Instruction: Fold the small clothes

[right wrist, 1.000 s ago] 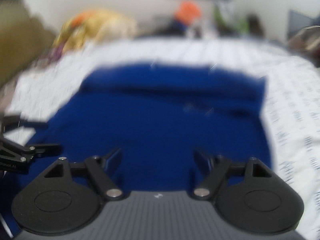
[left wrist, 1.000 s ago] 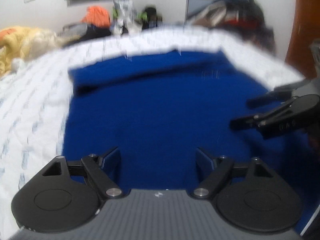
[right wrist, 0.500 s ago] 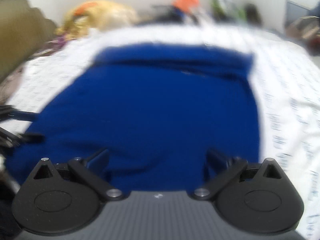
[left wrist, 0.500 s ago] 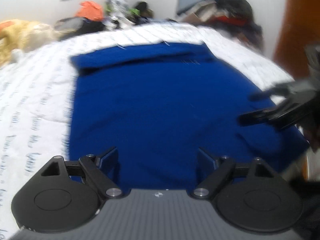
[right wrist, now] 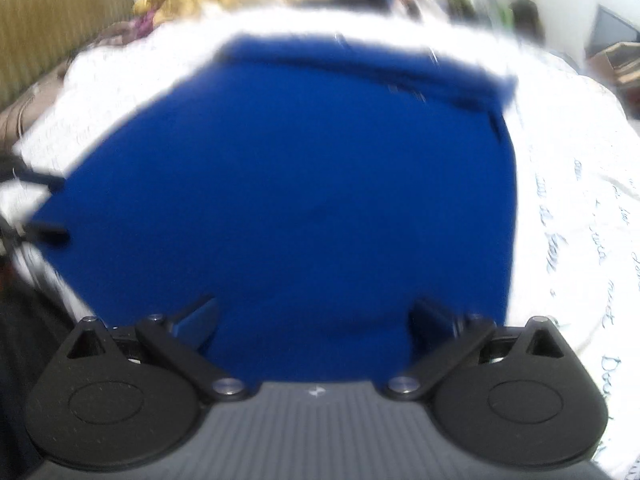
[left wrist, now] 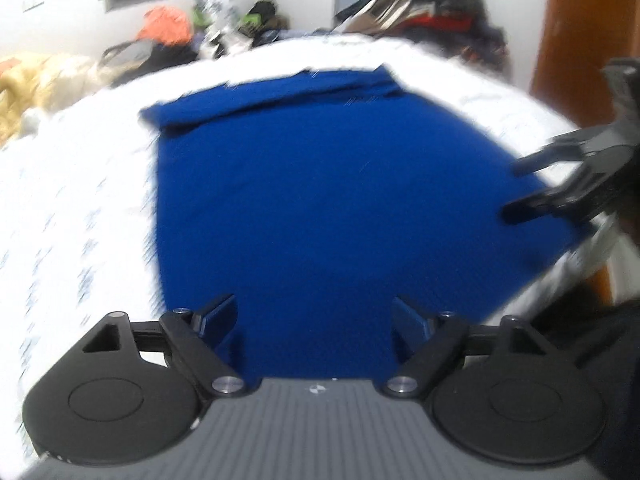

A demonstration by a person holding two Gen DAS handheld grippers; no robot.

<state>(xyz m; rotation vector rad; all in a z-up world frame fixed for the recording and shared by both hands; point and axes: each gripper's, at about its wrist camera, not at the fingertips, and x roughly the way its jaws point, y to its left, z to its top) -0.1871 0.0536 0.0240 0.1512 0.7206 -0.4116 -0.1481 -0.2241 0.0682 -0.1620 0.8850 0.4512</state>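
Left wrist view: one blue garment [left wrist: 320, 200] on bedspread [left wrist: 80, 208], both tongs [left wrist: 314, 320] [right wrist: 314, 324] spread wide, empty.

Blue cloth [right wrist: 288, 200] spread flat on the bed [right wrist: 568, 168], all pretty blurry.

Right gripper [right wrist: 314, 320] sits over the cloth's near edge, fingers wide apart with nothing between them. Left gripper [right wrist: 36, 208] pokes in at the cloth's left corner. The cloth's far edge is folded over.
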